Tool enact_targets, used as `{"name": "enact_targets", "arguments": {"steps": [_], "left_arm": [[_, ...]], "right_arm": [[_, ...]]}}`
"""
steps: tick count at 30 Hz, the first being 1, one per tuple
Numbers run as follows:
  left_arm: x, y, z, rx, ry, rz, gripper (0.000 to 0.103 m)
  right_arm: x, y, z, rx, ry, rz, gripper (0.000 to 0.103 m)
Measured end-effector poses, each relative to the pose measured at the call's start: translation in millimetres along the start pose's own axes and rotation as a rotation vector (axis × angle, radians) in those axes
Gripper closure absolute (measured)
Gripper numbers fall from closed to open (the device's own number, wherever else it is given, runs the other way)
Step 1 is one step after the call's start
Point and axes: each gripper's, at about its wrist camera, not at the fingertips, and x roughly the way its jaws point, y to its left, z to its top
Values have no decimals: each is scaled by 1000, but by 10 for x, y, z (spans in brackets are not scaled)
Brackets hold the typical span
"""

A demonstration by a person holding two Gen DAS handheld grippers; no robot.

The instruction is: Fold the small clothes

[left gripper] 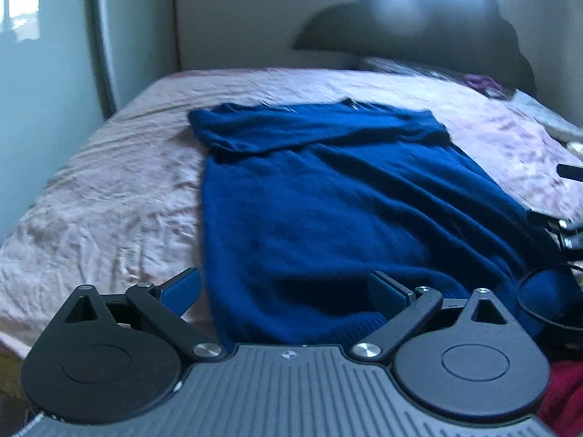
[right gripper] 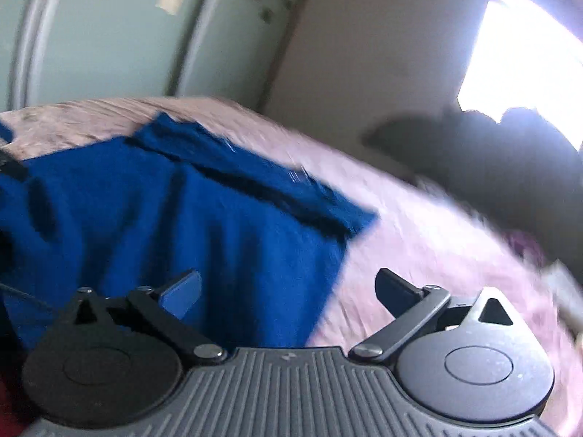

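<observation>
on a pink bed sheet (left gripper: 109,189), a blue sweater (left gripper: 328,196) lies spread nearly flat, its far end already turned over in a band across the top and its near hem reaching down to the camera. the knit looks soft and limp, with loose ripples running along its length; it should be light, drape freely and slide little on the creased sheet, so a fold would likely hold where it is laid. the near hem corners, or the side edges partway up, look the best places to pinch, taking both layers at once.

the left gripper (left gripper: 284,289) hovers over the near hem with its jaws spread wide and nothing between them; the left finger sits over the sheet just beside the sweater's edge, the right over the cloth. the right gripper (right gripper: 288,287) is likewise wide open and empty, straddling the sweater's right edge, one finger over blue knit and one over sheet. both views are blurred.

beyond the bed stand a pale wardrobe (left gripper: 47,73) and a dark headboard (left gripper: 419,29) under a bright window (right gripper: 528,58).
</observation>
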Motion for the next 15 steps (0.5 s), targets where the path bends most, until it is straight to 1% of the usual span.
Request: {"name": "enact_targets", "arguments": {"steps": [2, 3, 4, 6, 8, 9, 11, 13, 15], "left_arm": [[16, -62, -18, 31, 14, -6, 4], [17, -87, -26, 46, 16, -4, 4], [15, -110, -32, 61, 16, -4, 4], [28, -128, -42, 67, 25, -13, 4], [61, -118, -48, 51, 48, -25, 4], [76, -105, -52, 36, 57, -27, 4], [100, -66, -49, 5, 69, -28, 4], [103, -43, -39, -15, 69, -14, 4], [103, -28, -20, -26, 67, 8, 4]], "right_arm": [[38, -132, -34, 83, 42, 8, 0], [20, -200, -63, 133, 56, 22, 0], [-5, -281, -73, 195, 66, 56, 0], [-12, -420, -69, 338, 81, 183, 0], [-73, -513, -115, 434, 82, 286, 0], [-82, -519, -114, 456, 86, 309, 0], [-100, -480, -102, 451, 96, 301, 0], [-115, -403, -92, 438, 105, 293, 0], [-125, -376, -82, 433, 116, 308, 0]]}}
